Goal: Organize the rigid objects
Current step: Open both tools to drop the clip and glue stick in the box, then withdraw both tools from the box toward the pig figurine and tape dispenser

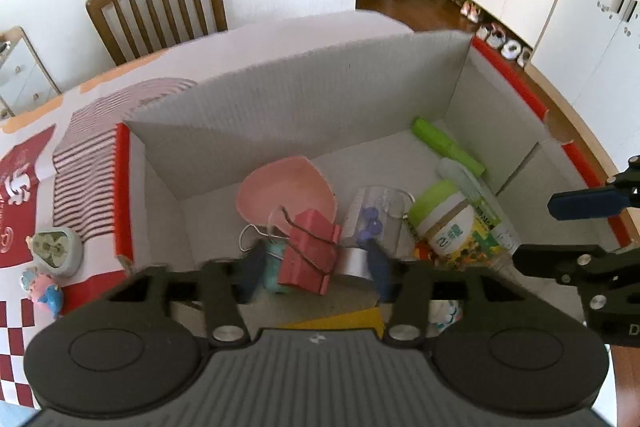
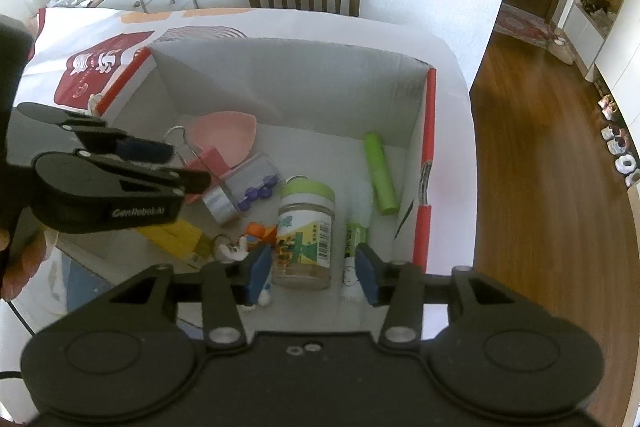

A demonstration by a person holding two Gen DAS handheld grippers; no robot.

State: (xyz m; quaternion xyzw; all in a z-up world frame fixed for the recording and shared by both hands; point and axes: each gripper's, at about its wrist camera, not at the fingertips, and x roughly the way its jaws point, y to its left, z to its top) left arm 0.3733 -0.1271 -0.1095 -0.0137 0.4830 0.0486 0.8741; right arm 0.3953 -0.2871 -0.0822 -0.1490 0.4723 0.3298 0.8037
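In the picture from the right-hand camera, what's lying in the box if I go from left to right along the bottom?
Pink binder clip → clear tube with blue pins → jar with green lid → glue stick → green cylinder.

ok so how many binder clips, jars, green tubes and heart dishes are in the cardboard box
binder clip: 1
green-lidded jar: 1
green tube: 1
pink heart dish: 1
total in the cardboard box: 4
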